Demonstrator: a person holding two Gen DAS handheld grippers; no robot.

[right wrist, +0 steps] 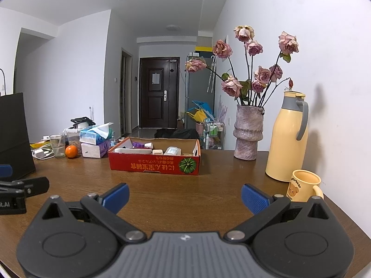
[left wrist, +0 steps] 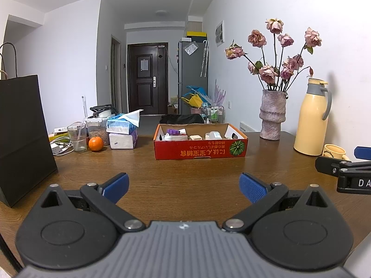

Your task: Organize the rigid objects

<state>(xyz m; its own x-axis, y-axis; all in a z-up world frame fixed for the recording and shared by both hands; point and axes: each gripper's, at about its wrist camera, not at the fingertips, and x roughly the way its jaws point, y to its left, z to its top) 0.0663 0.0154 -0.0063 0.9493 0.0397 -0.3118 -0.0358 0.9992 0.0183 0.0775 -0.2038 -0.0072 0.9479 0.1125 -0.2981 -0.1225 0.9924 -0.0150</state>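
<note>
Facing the red box (left wrist: pixel 200 148), only the right wrist view shows the whole mug (right wrist: pixel 305 185).

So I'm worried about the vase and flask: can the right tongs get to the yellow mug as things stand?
Probably yes. The right tongs are open, and the mug stands just ahead to their right with bare table between; the flask stands behind it.

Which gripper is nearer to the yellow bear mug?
Right. The right gripper is open just left of the yellow bear mug; the left gripper, also open, is farther left.
</note>
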